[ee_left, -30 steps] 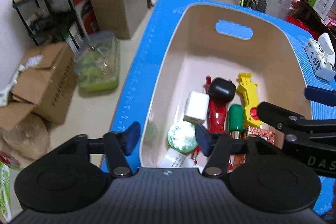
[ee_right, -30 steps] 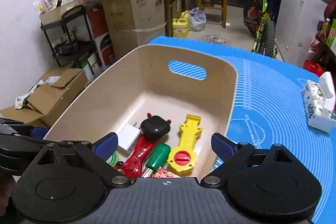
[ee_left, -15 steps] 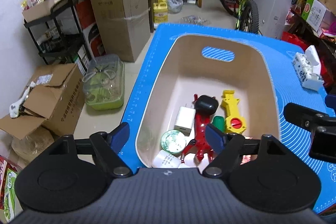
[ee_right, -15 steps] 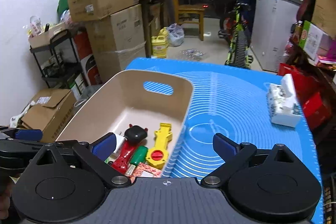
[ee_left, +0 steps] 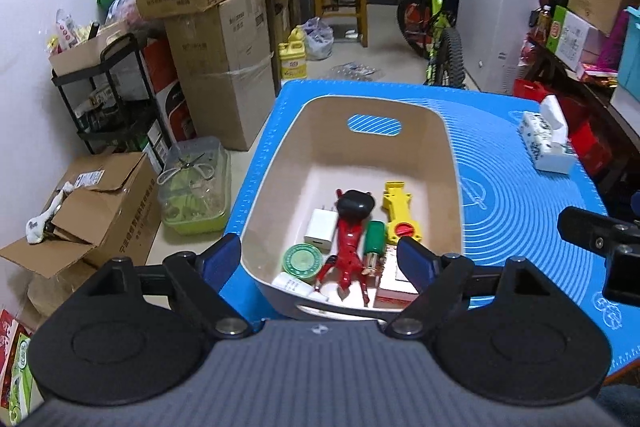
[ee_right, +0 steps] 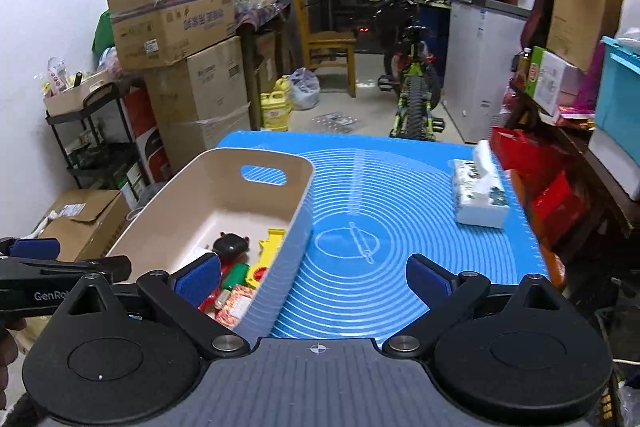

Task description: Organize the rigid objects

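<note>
A beige bin [ee_left: 452, 187] [ee_right: 296, 203] stands on the left of the blue mat [ee_left: 520, 235] [ee_right: 380, 211]. In it lie a red toy figure [ee_left: 350, 247], a black case [ee_left: 355, 203], a yellow tool [ee_left: 396, 213] [ee_right: 269, 247], a white charger [ee_left: 320, 230], a green round tin [ee_left: 302, 258], a green-capped piece [ee_left: 375, 243] and a red patterned box [ee_left: 394, 283] [ee_right: 236, 305]. My left gripper [ee_left: 320, 259] is open and empty above the bin's near end. My right gripper [ee_right: 314, 277] is open and empty above the mat, right of the bin.
A white tissue box [ee_left: 546, 141] [ee_right: 478, 193] lies on the mat's right side. Cardboard boxes [ee_left: 216, 67], a black shelf [ee_left: 108, 99] and a clear tub [ee_left: 196, 187] stand on the floor at the left. A bicycle [ee_right: 412, 95] and chair [ee_right: 328, 47] stand beyond the table.
Both grippers have pulled back and up from the bin, so more of the mat and room shows. Both stay open and empty. The bin's contents have not moved.
</note>
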The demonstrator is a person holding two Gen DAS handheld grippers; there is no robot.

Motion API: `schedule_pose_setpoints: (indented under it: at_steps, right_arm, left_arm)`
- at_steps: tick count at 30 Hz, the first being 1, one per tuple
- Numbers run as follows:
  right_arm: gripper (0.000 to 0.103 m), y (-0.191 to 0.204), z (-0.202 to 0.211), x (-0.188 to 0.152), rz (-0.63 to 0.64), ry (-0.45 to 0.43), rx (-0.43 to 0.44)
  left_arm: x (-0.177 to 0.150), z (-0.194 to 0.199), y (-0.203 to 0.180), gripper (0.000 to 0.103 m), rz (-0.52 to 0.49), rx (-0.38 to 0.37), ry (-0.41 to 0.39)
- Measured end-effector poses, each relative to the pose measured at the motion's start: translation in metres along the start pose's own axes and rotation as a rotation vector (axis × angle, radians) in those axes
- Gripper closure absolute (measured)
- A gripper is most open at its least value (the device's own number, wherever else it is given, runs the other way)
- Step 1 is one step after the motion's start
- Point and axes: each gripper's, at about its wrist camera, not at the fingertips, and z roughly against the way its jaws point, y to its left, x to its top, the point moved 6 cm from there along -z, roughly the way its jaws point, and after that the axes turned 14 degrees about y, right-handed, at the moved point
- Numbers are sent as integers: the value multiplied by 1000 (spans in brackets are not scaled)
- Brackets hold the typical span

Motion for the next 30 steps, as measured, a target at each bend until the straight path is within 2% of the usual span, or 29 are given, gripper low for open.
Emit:
schedule_pose_setpoints:
  at_steps: [21, 30]
  right_arm:
    - [4, -20, 74, -87, -11, -86, -38]
    - [4, -22, 71, -135, -22, -91, -39]
  left_arm:
    - [-75, 45, -33, 17, -68, -23, -93]
    - [-107, 36, -37, 17, -76, -43, -95]
